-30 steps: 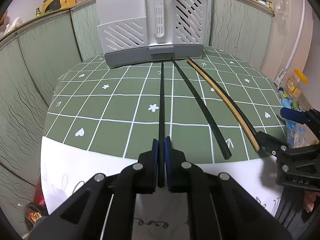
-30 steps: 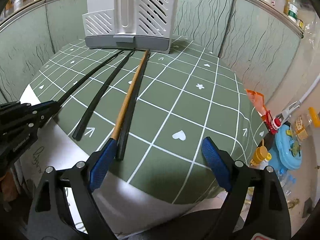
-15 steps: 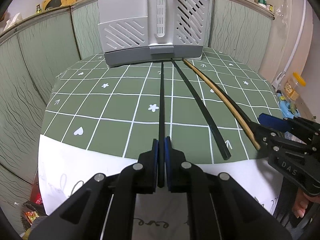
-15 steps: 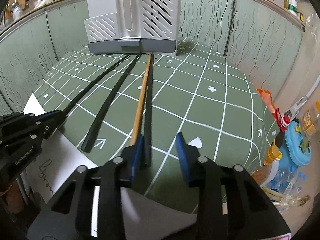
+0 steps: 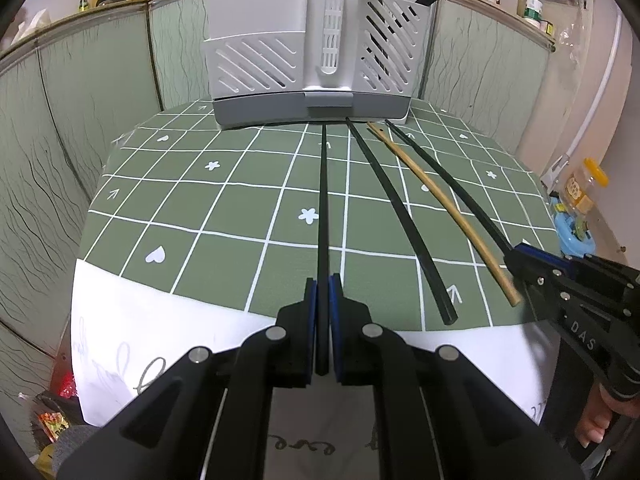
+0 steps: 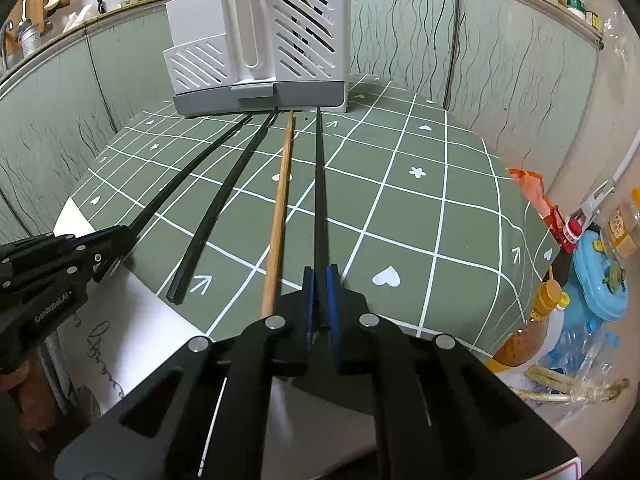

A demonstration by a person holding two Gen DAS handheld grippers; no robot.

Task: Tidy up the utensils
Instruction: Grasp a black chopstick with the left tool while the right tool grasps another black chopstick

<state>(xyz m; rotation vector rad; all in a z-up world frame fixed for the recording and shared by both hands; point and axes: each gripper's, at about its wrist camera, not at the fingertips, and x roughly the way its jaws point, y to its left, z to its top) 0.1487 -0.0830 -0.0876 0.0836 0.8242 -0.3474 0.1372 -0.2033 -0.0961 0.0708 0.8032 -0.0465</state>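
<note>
Four chopsticks lie side by side on the green checked tablecloth point(image 5: 224, 216), their far tips by the grey-white utensil holder point(image 5: 312, 60). My left gripper point(image 5: 323, 285) is shut on the near end of the leftmost black chopstick point(image 5: 323, 200). To its right lie a loose black chopstick point(image 5: 400, 220) and a wooden chopstick point(image 5: 440, 208). In the right wrist view my right gripper point(image 6: 320, 274) is shut on the near end of the rightmost black chopstick point(image 6: 319, 184), beside the wooden chopstick point(image 6: 280, 208). The holder point(image 6: 260, 52) has several dark utensils standing in its right compartment.
White paper point(image 5: 160, 320) covers the table's near edge. Green panelled walls point(image 5: 80, 120) close in behind and to the left. Beyond the table's right edge are a blue plastic item point(image 6: 600, 280) and bottles point(image 6: 624, 224). A hand point(image 5: 596, 432) holds the right gripper's handle.
The right gripper's wide-open jaws have shut on the rightmost black chopstick. The left gripper has kept its hold and stayed where it was.
</note>
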